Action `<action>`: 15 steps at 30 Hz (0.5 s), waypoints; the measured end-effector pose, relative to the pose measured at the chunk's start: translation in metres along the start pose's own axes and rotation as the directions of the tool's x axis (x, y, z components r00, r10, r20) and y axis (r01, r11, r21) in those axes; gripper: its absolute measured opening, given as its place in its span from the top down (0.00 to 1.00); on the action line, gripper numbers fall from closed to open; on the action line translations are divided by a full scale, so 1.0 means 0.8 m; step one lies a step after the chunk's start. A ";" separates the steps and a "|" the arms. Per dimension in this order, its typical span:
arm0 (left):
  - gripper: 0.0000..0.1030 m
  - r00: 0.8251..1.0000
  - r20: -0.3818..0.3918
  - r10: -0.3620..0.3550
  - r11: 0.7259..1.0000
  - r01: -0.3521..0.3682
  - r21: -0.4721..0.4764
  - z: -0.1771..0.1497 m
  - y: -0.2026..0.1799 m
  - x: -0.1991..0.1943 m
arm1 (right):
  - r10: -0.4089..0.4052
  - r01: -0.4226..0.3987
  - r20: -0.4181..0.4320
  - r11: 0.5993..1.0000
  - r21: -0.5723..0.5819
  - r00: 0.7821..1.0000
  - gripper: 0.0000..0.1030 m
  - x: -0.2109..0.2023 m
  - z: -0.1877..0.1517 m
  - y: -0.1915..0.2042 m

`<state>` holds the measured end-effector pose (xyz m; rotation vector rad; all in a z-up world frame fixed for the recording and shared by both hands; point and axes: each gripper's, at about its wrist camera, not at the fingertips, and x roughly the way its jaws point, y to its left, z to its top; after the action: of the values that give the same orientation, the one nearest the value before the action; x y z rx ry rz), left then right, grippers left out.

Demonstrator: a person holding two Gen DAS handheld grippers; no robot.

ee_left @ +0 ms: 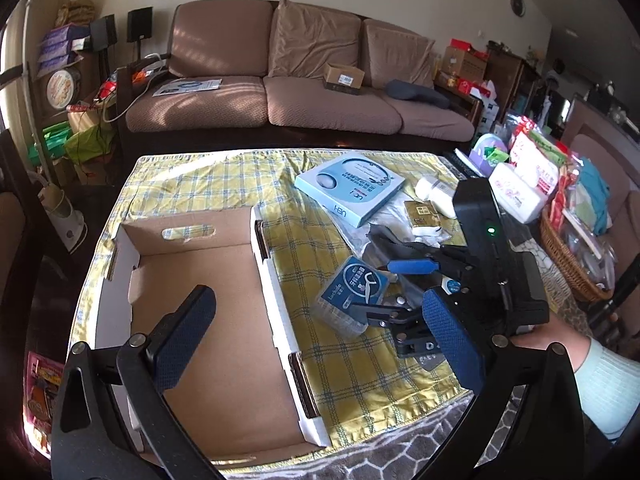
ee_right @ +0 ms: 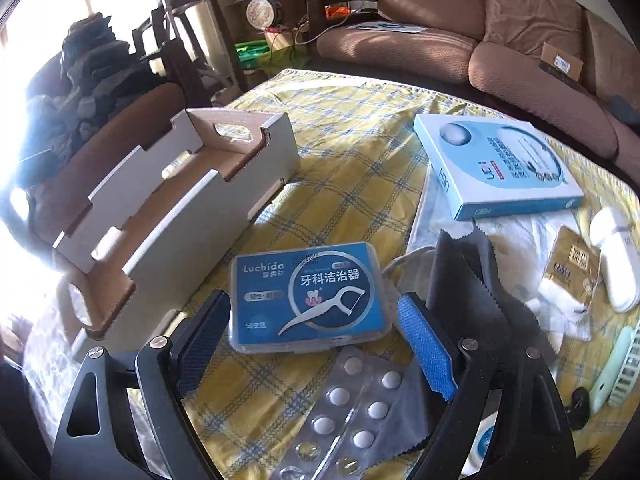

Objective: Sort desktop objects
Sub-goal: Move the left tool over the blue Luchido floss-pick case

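An empty cardboard box (ee_left: pixel 192 276) sits on the yellow checked cloth at the left; it also shows in the right wrist view (ee_right: pixel 192 200). My left gripper (ee_left: pixel 316 312) is open above the box's right wall, holding nothing. My right gripper (ee_right: pixel 312 320) is open, its fingers on either side of the blue floss-pick case (ee_right: pixel 310 294), not closed on it. From the left wrist view the right gripper (ee_left: pixel 404 284) hovers at that case (ee_left: pixel 352 292). A pill blister sheet (ee_right: pixel 352 404) lies just below the case.
A light blue flat box (ee_right: pixel 496 164) lies at the back right, a dark cloth (ee_right: pixel 472 276) beside the case, a gold packet (ee_right: pixel 572 268) and a white case (ee_right: pixel 616 256) at the right. A wicker basket (ee_left: pixel 568 256) stands at the table's right. A sofa (ee_left: pixel 304 80) stands behind.
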<state>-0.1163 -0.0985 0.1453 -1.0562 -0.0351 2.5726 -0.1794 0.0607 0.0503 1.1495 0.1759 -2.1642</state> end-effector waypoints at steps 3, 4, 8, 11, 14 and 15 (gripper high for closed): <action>0.00 0.995 -0.087 -0.042 0.988 0.055 0.144 0.028 -0.011 0.032 | -0.027 0.027 0.004 0.999 0.035 1.000 0.15 -0.028 -0.020 -0.009; 0.00 0.992 -0.117 -0.041 0.977 0.065 0.203 0.034 -0.019 0.042 | -0.064 0.064 -0.004 0.998 0.026 0.998 0.15 -0.041 -0.028 -0.012; 0.00 0.969 -0.247 -0.010 0.909 0.112 0.401 0.034 -0.071 0.090 | -0.102 0.101 0.010 0.993 0.067 0.995 0.15 -0.105 -0.060 -0.044; 0.03 0.952 -0.295 0.085 0.847 0.087 0.525 0.015 -0.101 0.126 | -0.045 0.044 0.002 0.986 0.159 0.999 0.15 -0.132 -0.064 -0.072; 0.17 0.923 -0.354 0.151 0.810 0.090 0.580 0.000 -0.108 0.154 | -0.018 0.012 0.031 0.983 0.183 0.999 0.15 -0.147 -0.057 -0.079; 0.20 0.915 -0.362 0.180 0.798 0.080 0.598 -0.003 -0.109 0.162 | -0.008 -0.001 0.043 0.981 0.193 0.999 0.15 -0.150 -0.055 -0.081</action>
<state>-0.1720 0.0261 0.0695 -1.2874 0.8758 2.0953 -0.1426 0.1878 0.1047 1.2071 -0.0530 -2.2456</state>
